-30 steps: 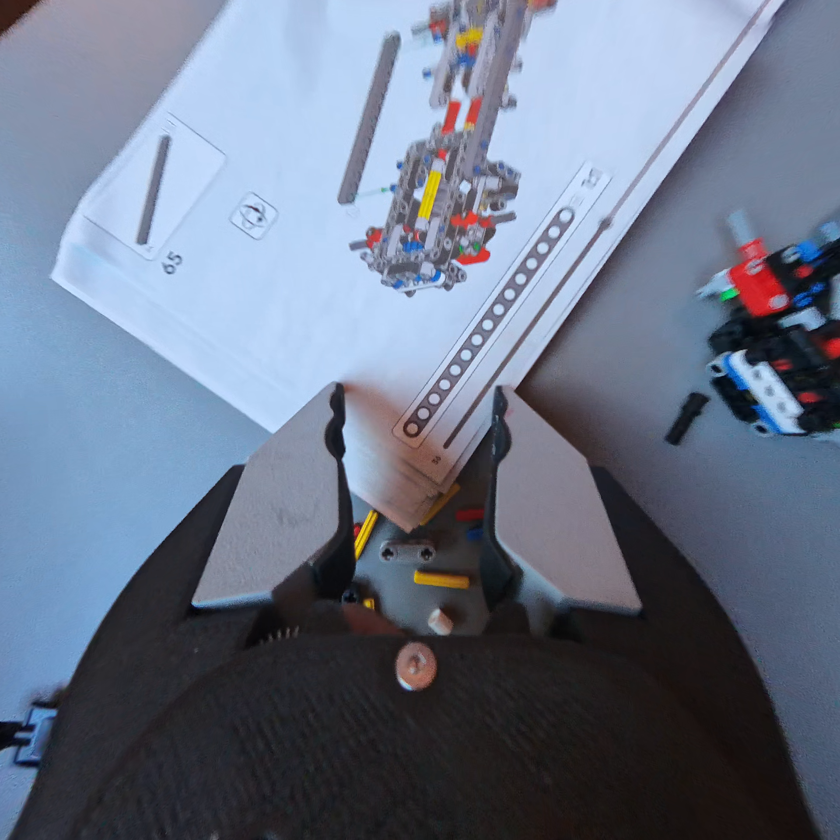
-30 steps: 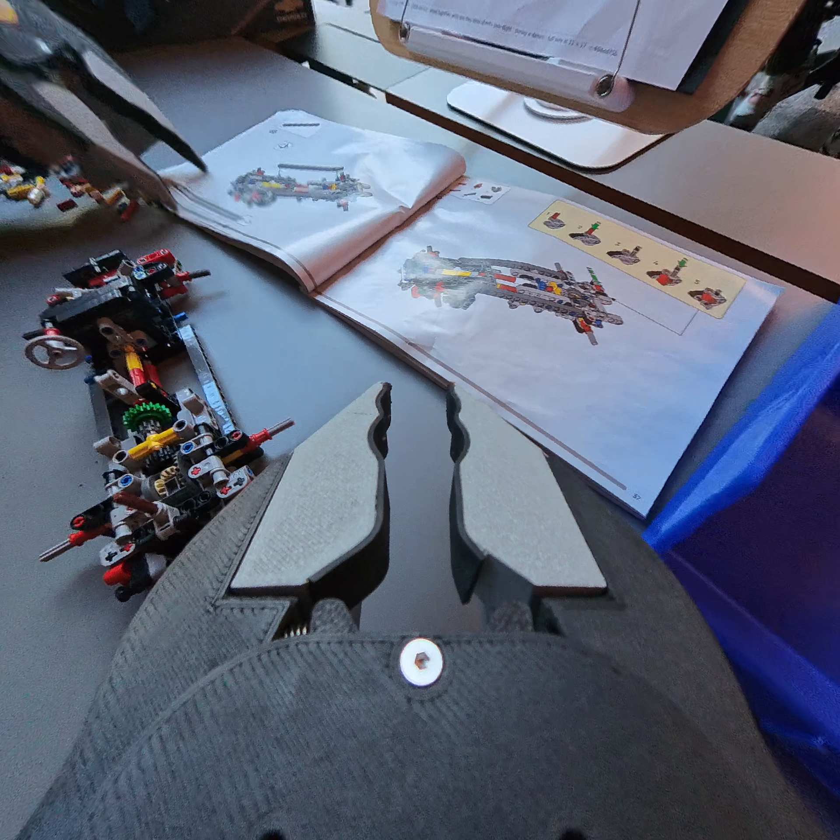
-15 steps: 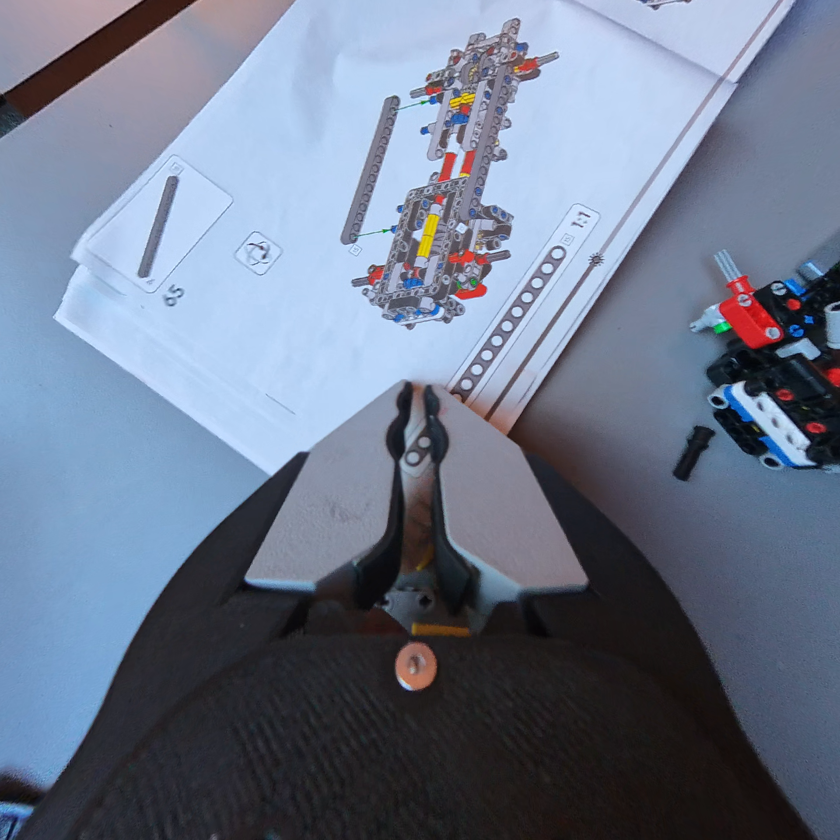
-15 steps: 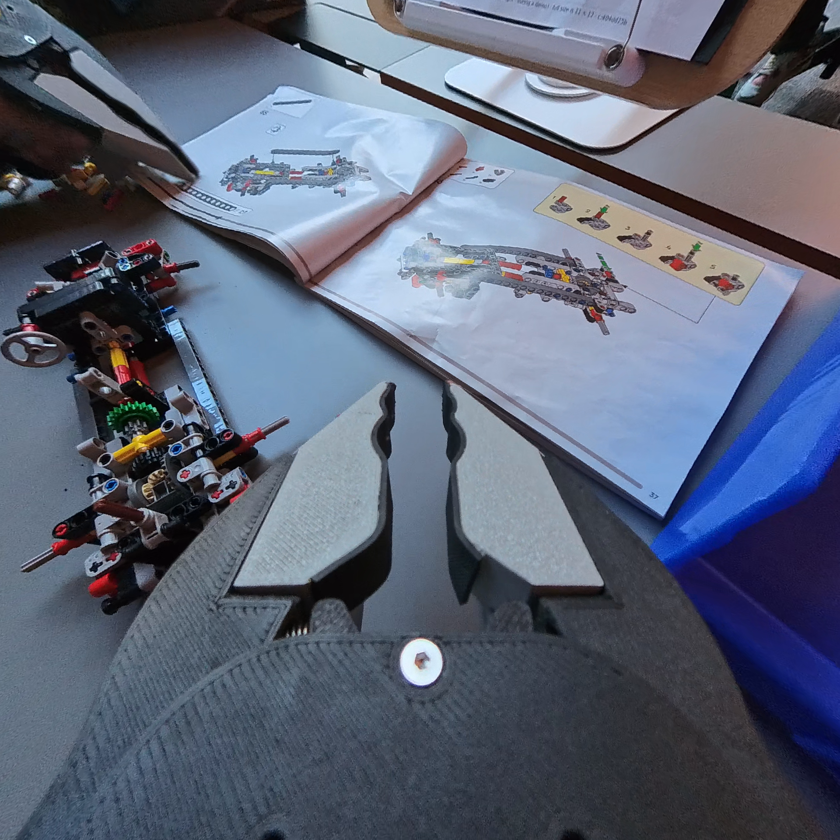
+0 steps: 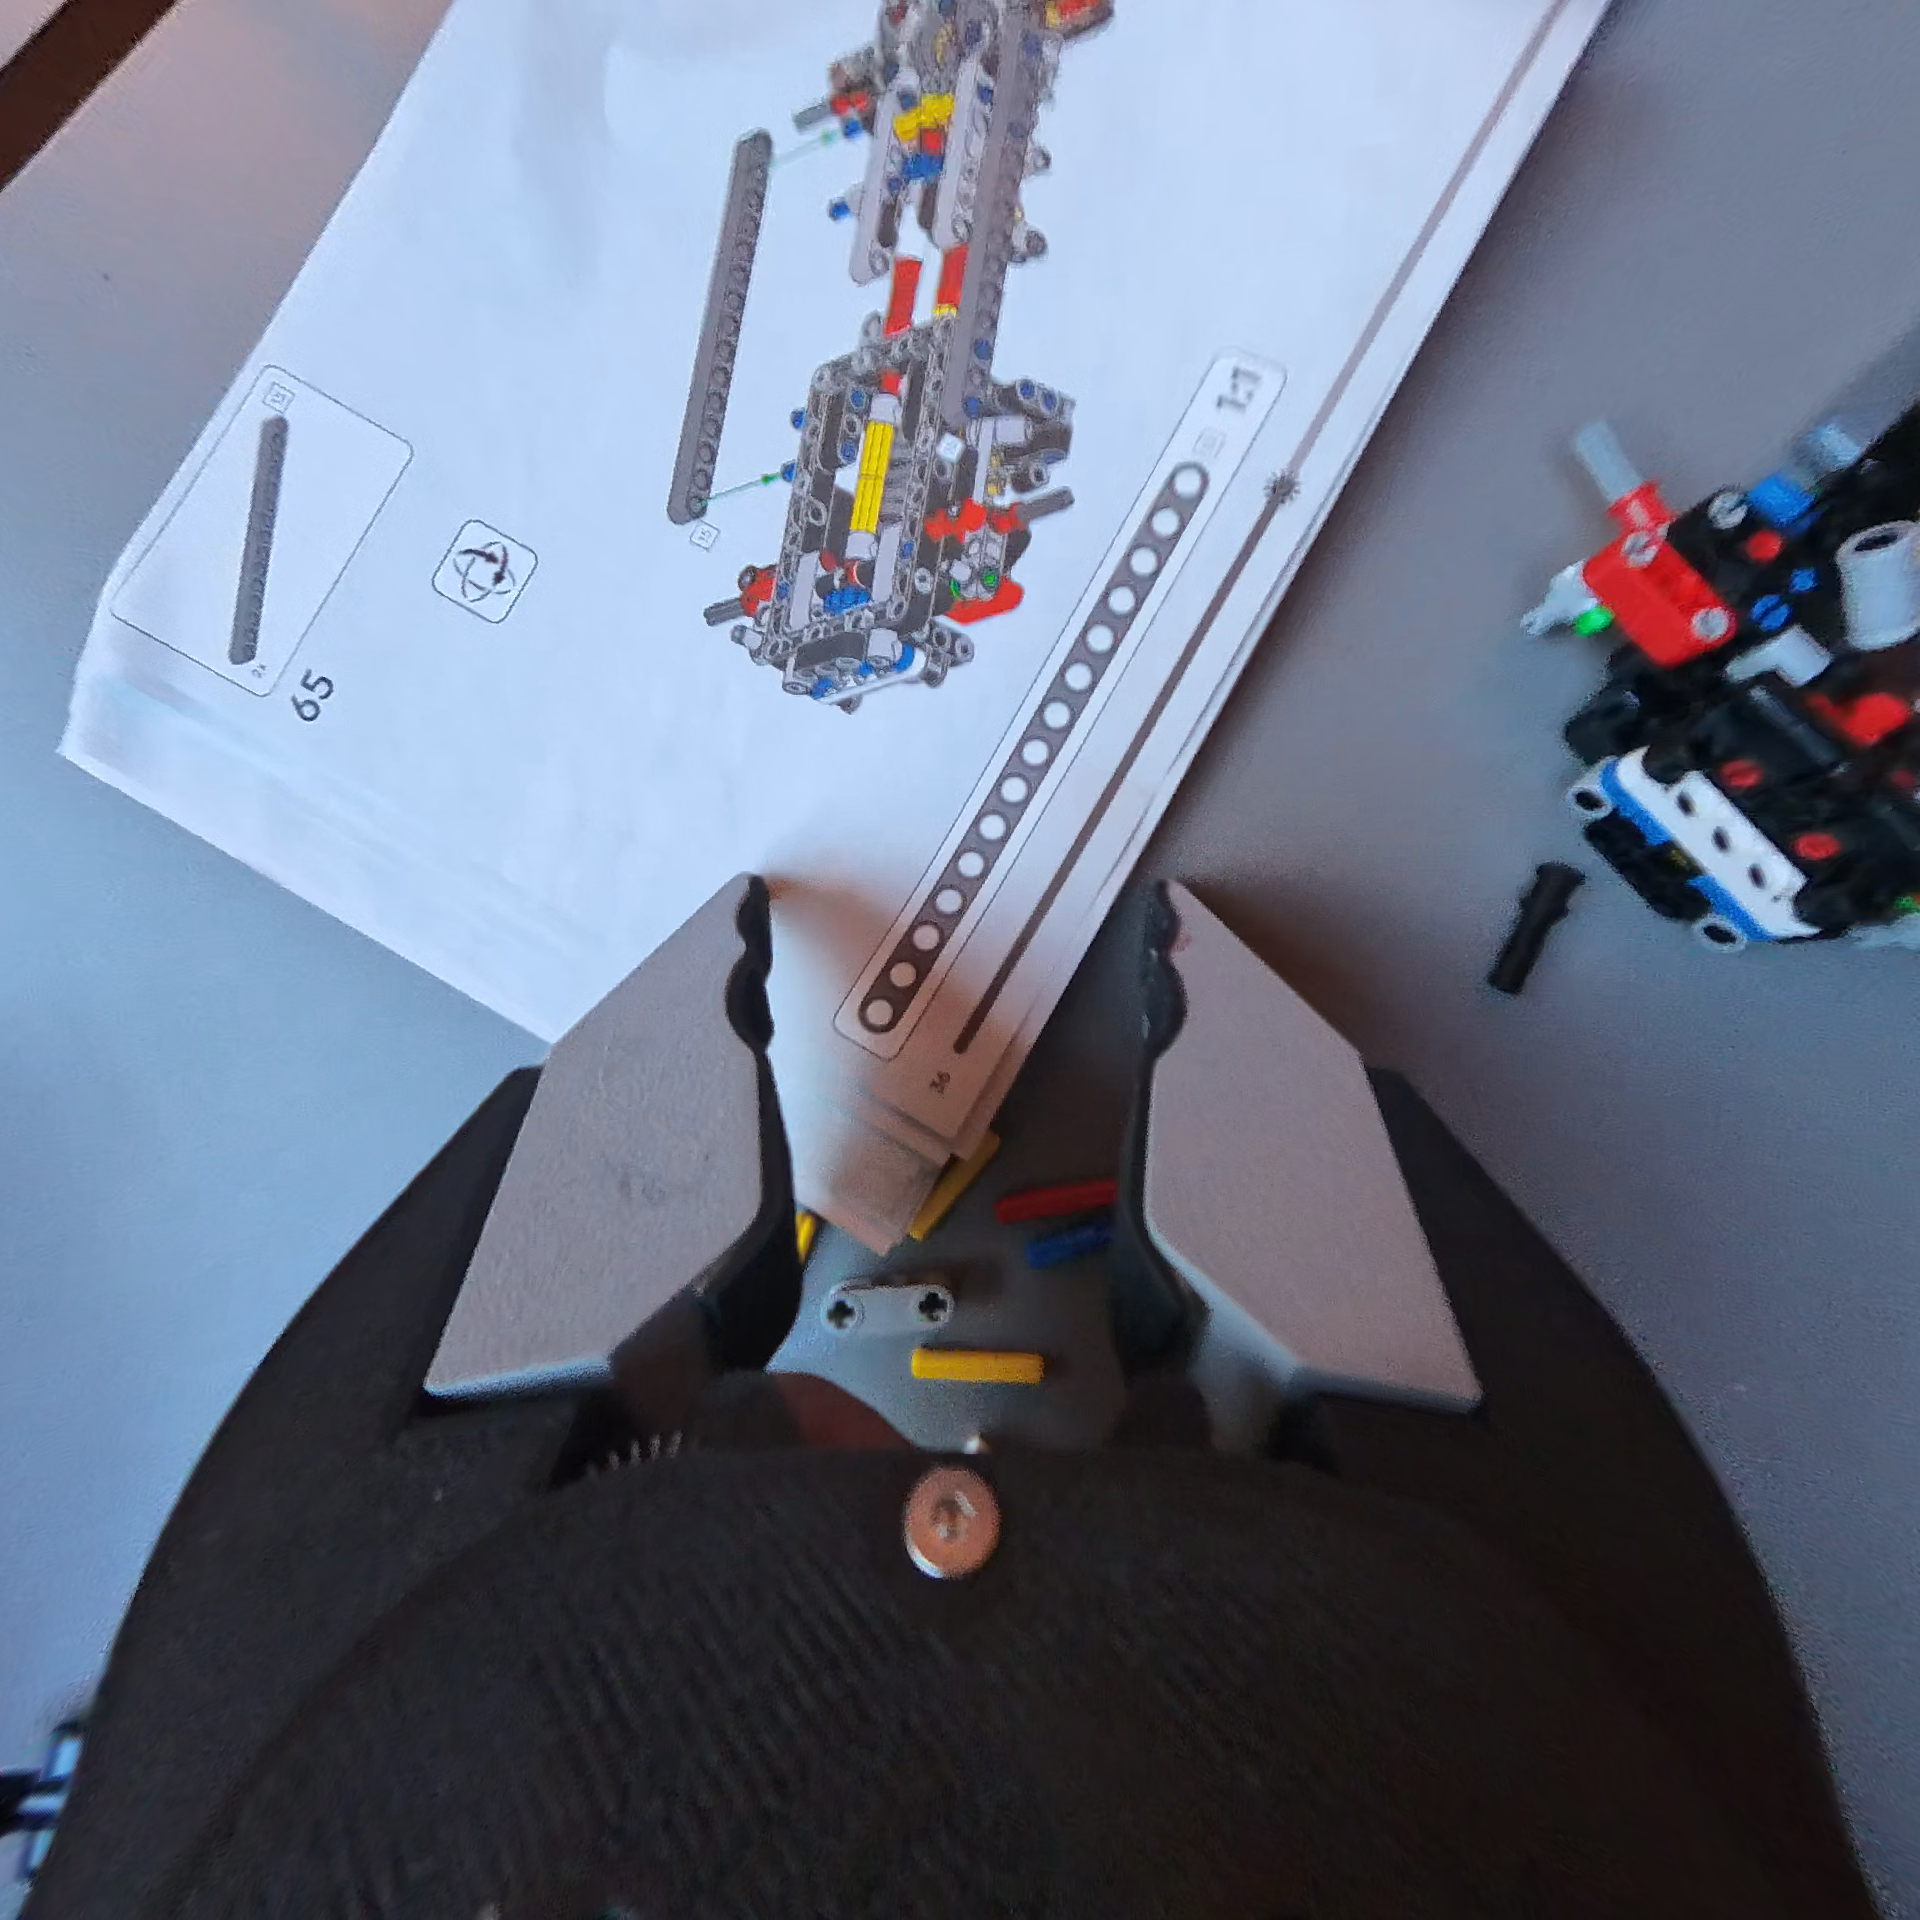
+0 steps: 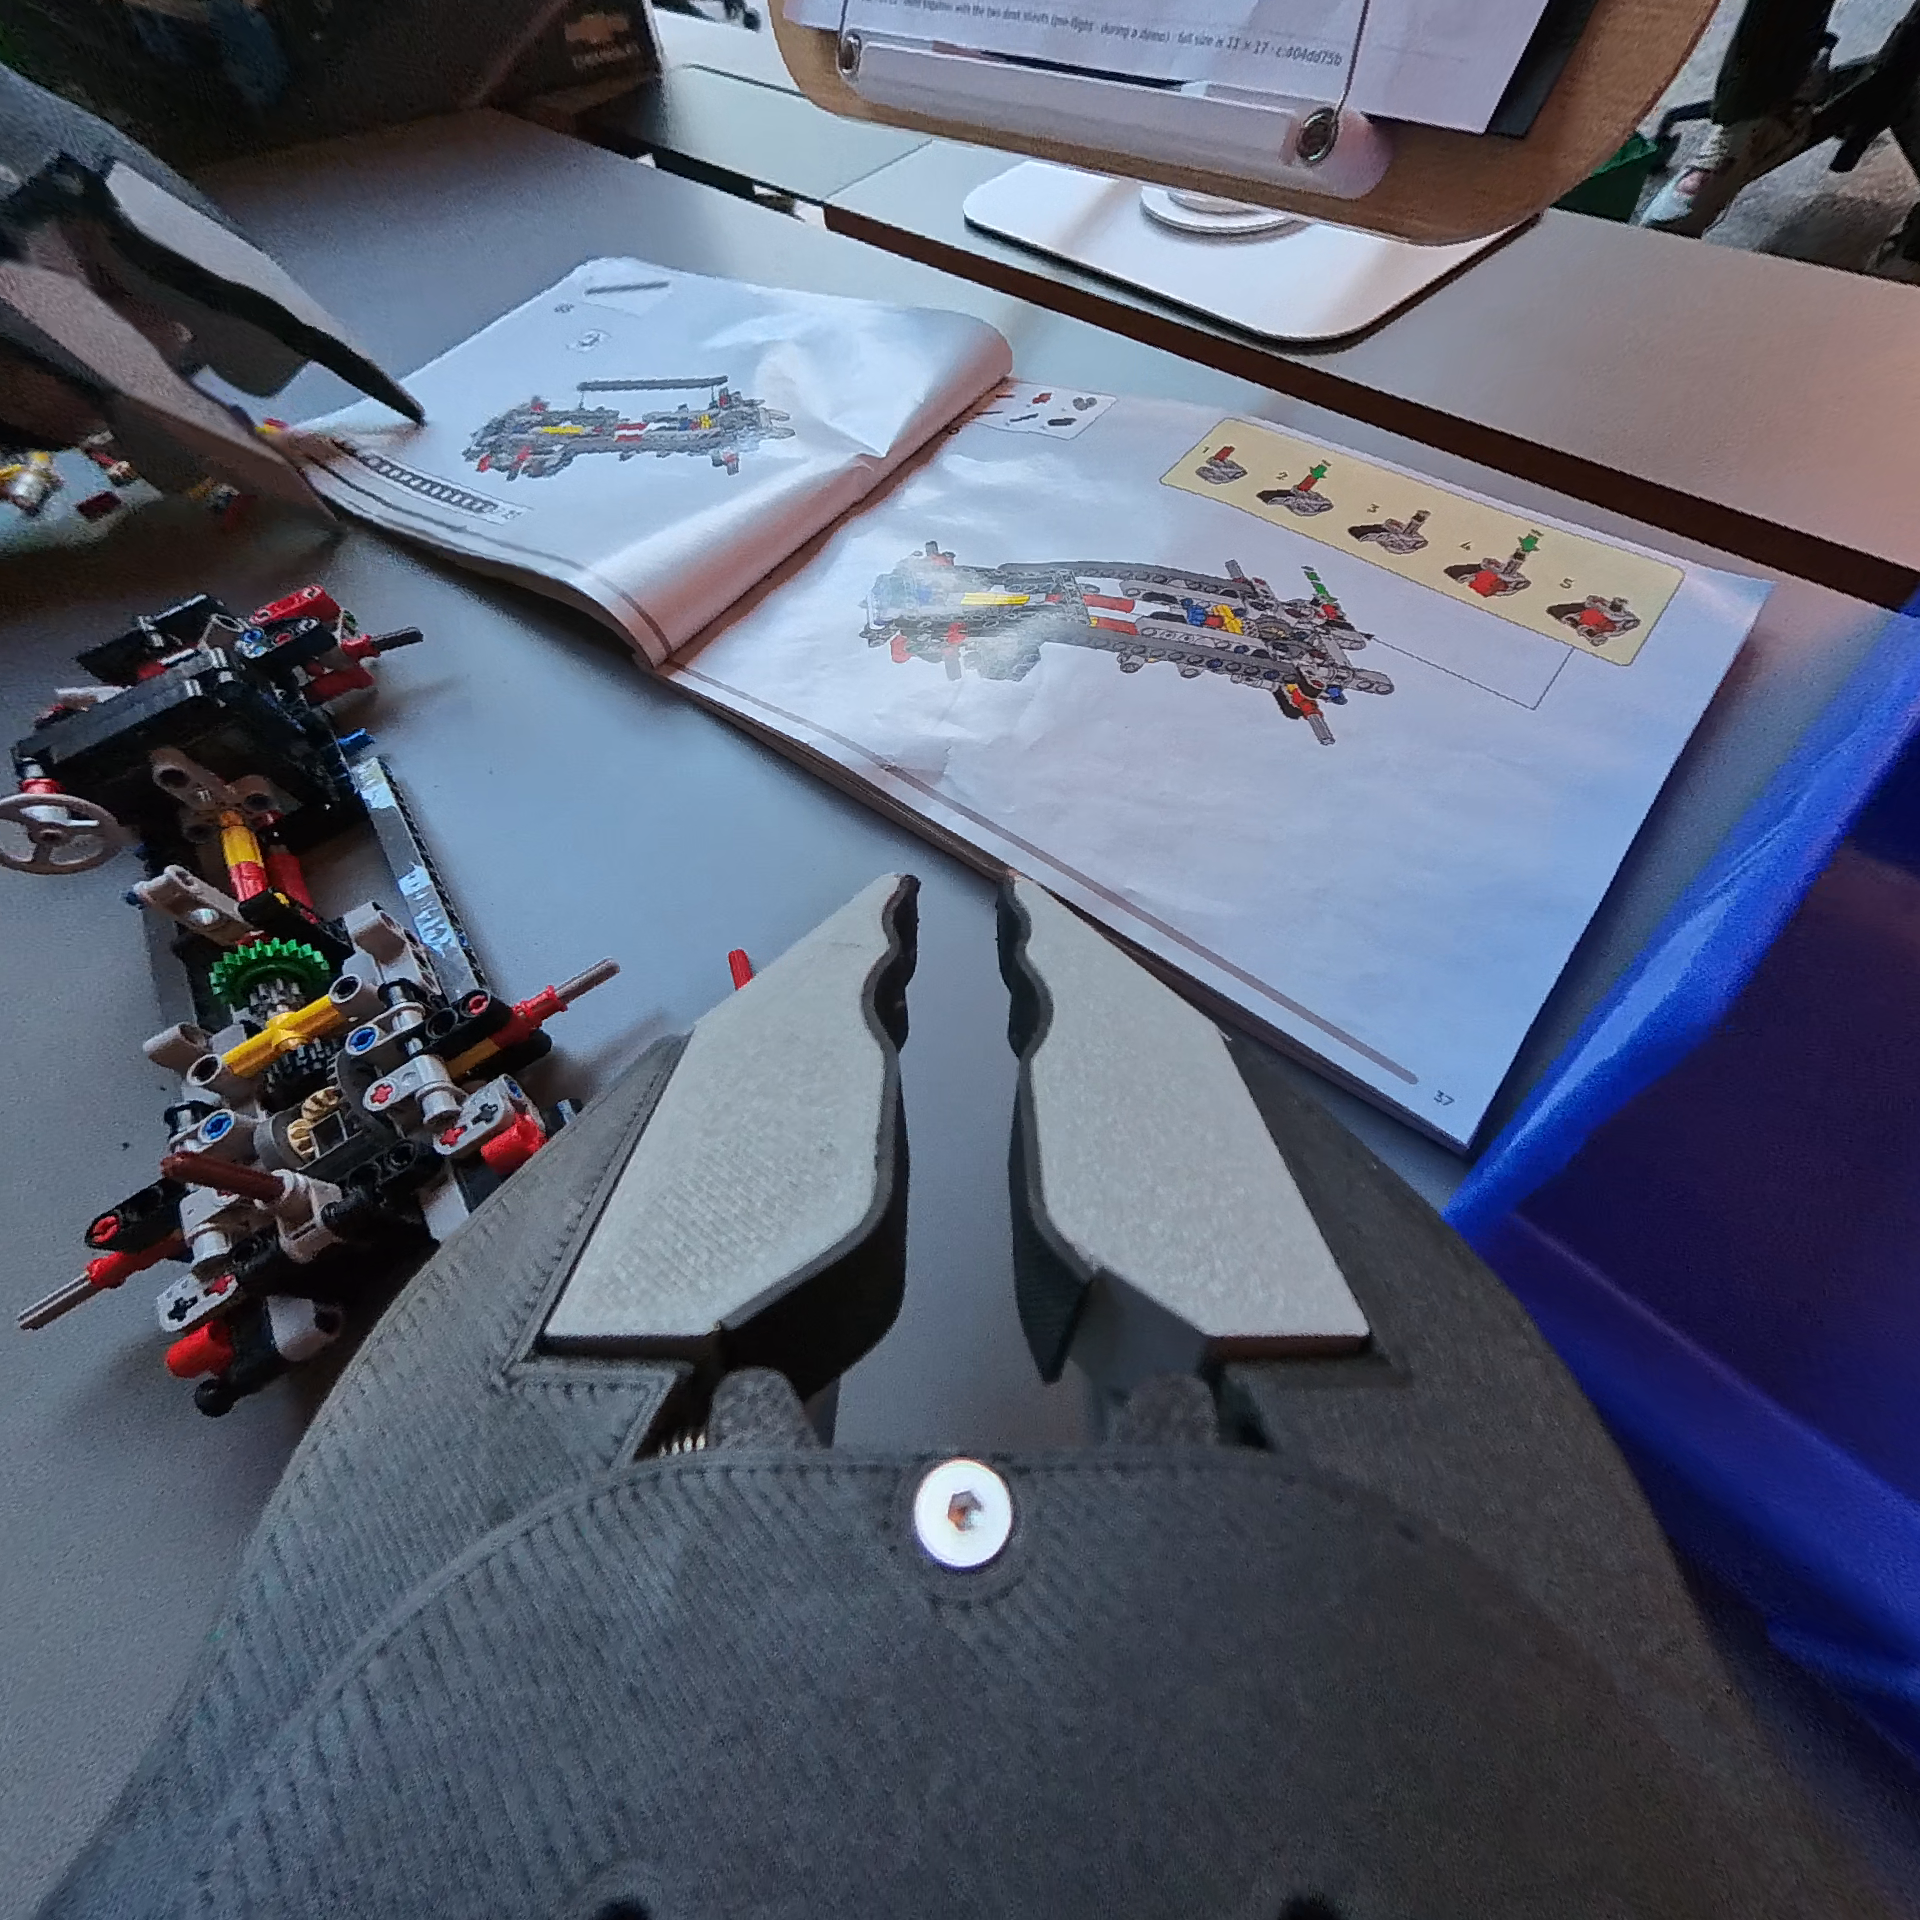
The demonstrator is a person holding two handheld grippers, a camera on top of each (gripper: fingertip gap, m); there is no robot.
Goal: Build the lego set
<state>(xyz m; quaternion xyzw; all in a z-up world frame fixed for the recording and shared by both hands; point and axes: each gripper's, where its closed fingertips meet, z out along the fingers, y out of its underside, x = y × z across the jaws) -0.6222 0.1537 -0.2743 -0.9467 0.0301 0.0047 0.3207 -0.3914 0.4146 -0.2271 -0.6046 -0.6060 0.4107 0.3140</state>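
My left gripper [image 5: 956,935] is open wide above the near corner of an open instruction booklet [image 5: 623,520]. The corner lies between the fingers, and neither pad presses on it. Under the jaws lie loose small parts: a yellow pin [image 5: 977,1364], a grey connector [image 5: 888,1307], a red pin [image 5: 1055,1200] and a blue pin [image 5: 1065,1245]. The right wrist view shows this gripper [image 6: 208,343] at the booklet's far left corner. My right gripper [image 6: 956,914] is open by a narrow gap and holds nothing. It hovers over the grey table [image 6: 623,790], just in front of the booklet [image 6: 1143,779].
A partly built brick vehicle chassis [image 6: 260,987] lies left of my right gripper and shows at the right edge of the left wrist view [image 5: 1787,727]. A black pin [image 5: 1532,925] lies beside it. A blue bin [image 6: 1766,1195] stands at right. A stand with a clipboard [image 6: 1226,281] is behind the booklet. Left tips to right tips: about 35 cm. My right tips are about 40 cm from the red pin [image 5: 1055,1200], my left tips only 6 cm. The grey connector [image 5: 888,1307] is closer to my left gripper, around 7 cm from its tips; the right tips are 40 cm off.
My left jaws were open, closed together over the booklet's corner half a second ago, and now stand wide open again. My right jaws narrowed slightly, and that gripper shifted a little.
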